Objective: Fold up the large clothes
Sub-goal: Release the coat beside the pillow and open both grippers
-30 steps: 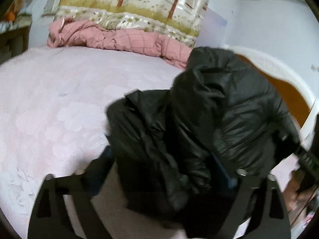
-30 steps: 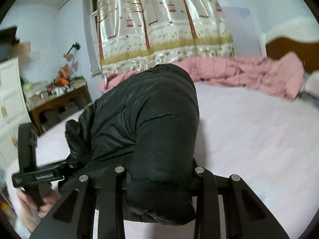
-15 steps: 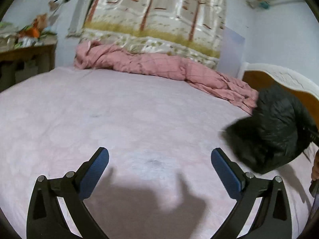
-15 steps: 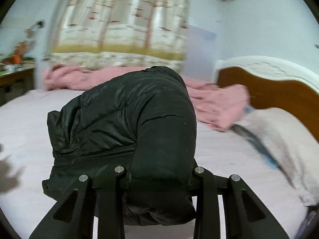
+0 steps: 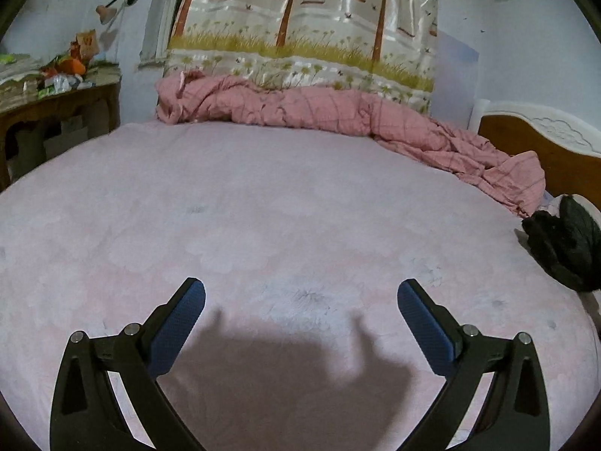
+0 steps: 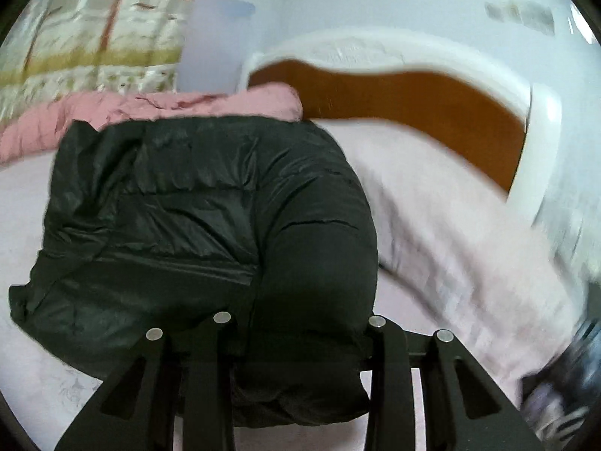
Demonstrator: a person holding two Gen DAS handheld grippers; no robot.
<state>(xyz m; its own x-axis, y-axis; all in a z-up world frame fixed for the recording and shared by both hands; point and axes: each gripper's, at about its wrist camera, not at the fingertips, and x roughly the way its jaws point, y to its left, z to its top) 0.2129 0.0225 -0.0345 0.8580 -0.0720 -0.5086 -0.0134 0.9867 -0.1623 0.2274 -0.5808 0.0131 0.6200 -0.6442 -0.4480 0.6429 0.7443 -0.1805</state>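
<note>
In the left wrist view, no brand, label or readable writing shows. The left claw [image 5: 300, 298] hangs spread wide and empty over the pink bed sheet [image 5: 263, 218], its blue pads [image 5: 176, 325] well apart and its shadow on the sheet just below. A second ago this claw was closed on the black puffer jacket [image 5: 567, 248]; now the jacket sits far off to the claw's right, at the edge of the view. Beyond the claw, a rumpled pink quilt [image 5: 338, 112] lies along the far side of the bed under a tree-print curtain [image 5: 308, 22], and a cluttered wooden bench [image 5: 56, 101] stands off to the left. In the right wrist view, which is blurred, no writing can be read either. The right claw [image 6: 296, 323] grips the bundled jacket [image 6: 210, 225], as it did before, with the bulk bulging ahead and to the left of the claw. The wooden headboard [image 6: 394, 101], earlier off to the right, now lies straight ahead beyond the jacket.
</note>
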